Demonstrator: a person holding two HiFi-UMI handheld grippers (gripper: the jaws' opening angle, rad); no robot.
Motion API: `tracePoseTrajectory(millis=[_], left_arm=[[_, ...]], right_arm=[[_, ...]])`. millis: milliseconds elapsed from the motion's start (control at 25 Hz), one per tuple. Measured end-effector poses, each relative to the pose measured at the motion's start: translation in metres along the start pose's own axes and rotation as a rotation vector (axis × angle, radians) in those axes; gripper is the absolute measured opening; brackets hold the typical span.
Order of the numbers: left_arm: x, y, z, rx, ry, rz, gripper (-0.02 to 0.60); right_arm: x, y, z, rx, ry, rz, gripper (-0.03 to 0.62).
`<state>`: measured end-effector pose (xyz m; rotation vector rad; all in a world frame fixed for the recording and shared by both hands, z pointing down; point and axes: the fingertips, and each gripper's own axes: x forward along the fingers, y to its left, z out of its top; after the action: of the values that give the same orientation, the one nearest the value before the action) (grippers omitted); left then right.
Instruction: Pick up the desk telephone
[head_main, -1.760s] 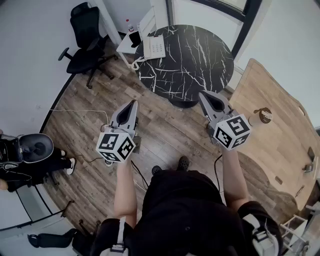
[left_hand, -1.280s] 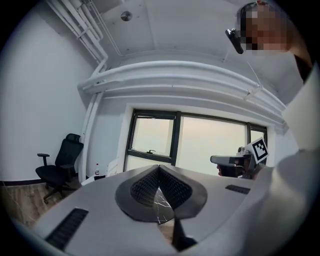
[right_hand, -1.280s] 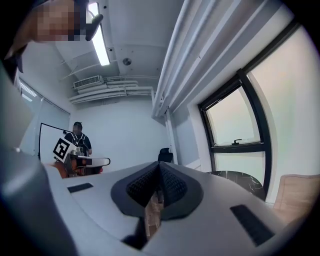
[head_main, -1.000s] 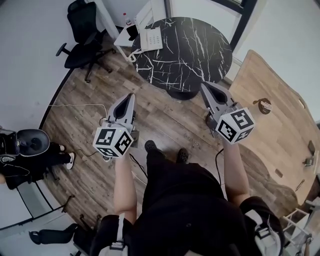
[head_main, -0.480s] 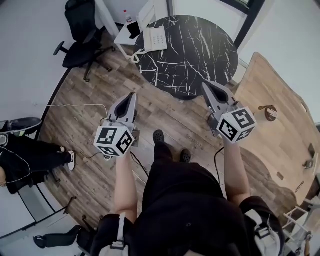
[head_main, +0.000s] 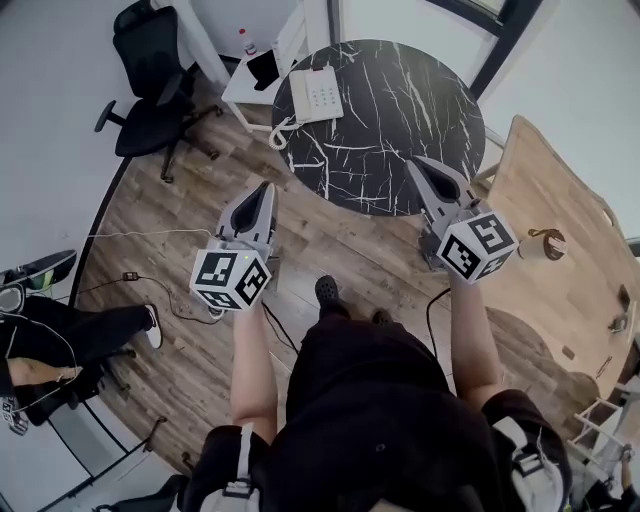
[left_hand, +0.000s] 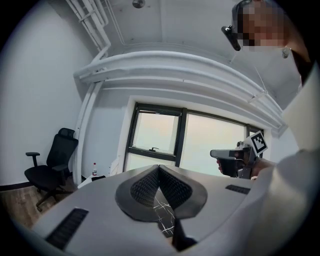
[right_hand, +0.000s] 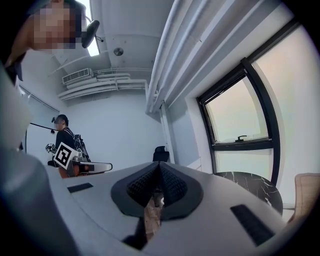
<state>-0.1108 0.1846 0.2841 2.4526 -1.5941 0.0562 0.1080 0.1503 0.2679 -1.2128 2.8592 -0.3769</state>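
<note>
Sitting at the far edge of the round marble table (head_main: 400, 130), the desk telephone (head_main: 318, 94) looks light, rigid, slick, best pinched across its handset, while left gripper (head_main: 265, 189) and right gripper (head_main: 421, 163) hang closed, empty.

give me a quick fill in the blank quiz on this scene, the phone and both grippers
1. The desk telephone lies on the round table, whose top is ____ with white veins.
2. The jaws of the left gripper and the right gripper are both ____.
3. In the head view, the office chair stands to the table's ____.

Missing words: black; shut; left
</note>
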Motion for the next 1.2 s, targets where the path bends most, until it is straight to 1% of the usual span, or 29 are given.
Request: tracePoseTrajectory(millis=[400,600,800,1000,1200], left_arm=[[0.024,0.068,0.014,0.011,0.007,-0.066,0.015],[0.032,0.093,0.011,0.005,0.025,-0.096,0.015],[0.043,0.102,0.004,-0.023,0.044,-0.122,0.015],[0.057,0.103,-0.005,-0.042,0.070,-0.145,0.015],[0.075,0.111,-0.011,-0.042,0.095,-0.136,0.015]], right_arm=[[0.065,0.015,0.000,-0.001,0.005,-0.066,0.029],[0.086,0.021,-0.004,0.001,0.013,-0.098,0.029],[0.093,0.020,-0.011,0.008,0.036,-0.124,0.029],[0.095,0.009,-0.019,0.031,0.054,-0.144,0.029],[0.109,-0.007,-0.024,0.048,0.062,-0.141,0.029]])
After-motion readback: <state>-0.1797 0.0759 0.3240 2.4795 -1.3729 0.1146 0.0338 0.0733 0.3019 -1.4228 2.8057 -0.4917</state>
